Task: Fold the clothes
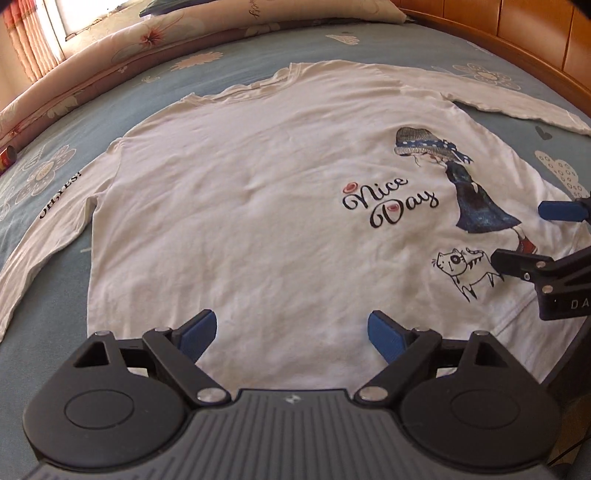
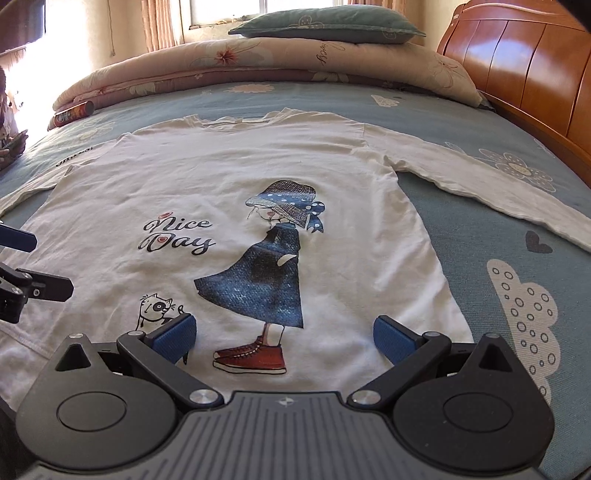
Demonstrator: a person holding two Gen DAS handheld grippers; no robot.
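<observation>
A white long-sleeved shirt (image 1: 258, 184) (image 2: 221, 177) lies flat and face up on the bed, with its neck at the far side. Its print shows "Nice Day", a girl in a blue dress (image 2: 262, 280) and a small cat (image 1: 461, 269). Both sleeves spread outwards: one (image 1: 48, 229) bears the words "OH,YES!", the other (image 2: 480, 184) is plain. My left gripper (image 1: 291, 325) (image 2: 40, 264) hangs open over the hem, nothing between its blue pads. My right gripper (image 2: 284, 328) (image 1: 528, 236) is open too, over the hem by the printed red shoe.
The bed has a blue-grey flowered sheet (image 2: 480, 122). A folded floral quilt (image 2: 258, 59) with a green pillow (image 2: 325, 22) on it lies along the far side. A wooden headboard (image 2: 524, 66) stands at the right. A red tube (image 2: 74, 112) lies far left, near a person's hands (image 2: 11, 144).
</observation>
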